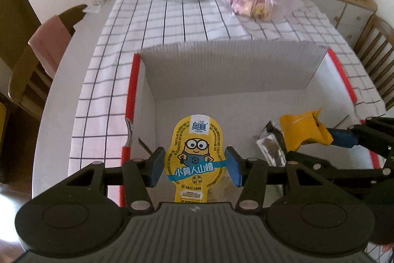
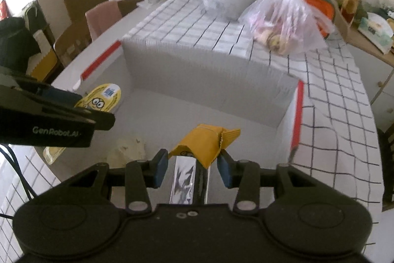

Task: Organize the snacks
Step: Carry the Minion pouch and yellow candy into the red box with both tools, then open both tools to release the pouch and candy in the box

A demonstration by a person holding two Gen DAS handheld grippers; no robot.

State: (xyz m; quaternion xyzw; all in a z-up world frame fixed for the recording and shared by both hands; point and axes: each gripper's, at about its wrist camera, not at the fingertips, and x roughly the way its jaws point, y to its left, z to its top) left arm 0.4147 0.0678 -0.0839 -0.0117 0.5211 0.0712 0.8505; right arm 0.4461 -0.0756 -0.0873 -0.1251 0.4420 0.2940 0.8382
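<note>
The left hand-held gripper [image 1: 195, 165] clamps a yellow cartoon snack pack [image 1: 195, 154] over the near left of the white box [image 1: 221, 70]. The right hand-held gripper [image 2: 193, 165] (jaws narrow) pinches a yellow packet [image 2: 204, 143] above the box's near right.

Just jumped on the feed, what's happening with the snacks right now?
A person is working two tongs over the white box on the checked tablecloth. The left tongs grip a yellow Minions snack pack; the right tongs pinch a yellow wrapper. Both are held above the box's inside. A silver packet lies in it.

Both wrist cams: box [image 1: 236, 70] shared.
</note>
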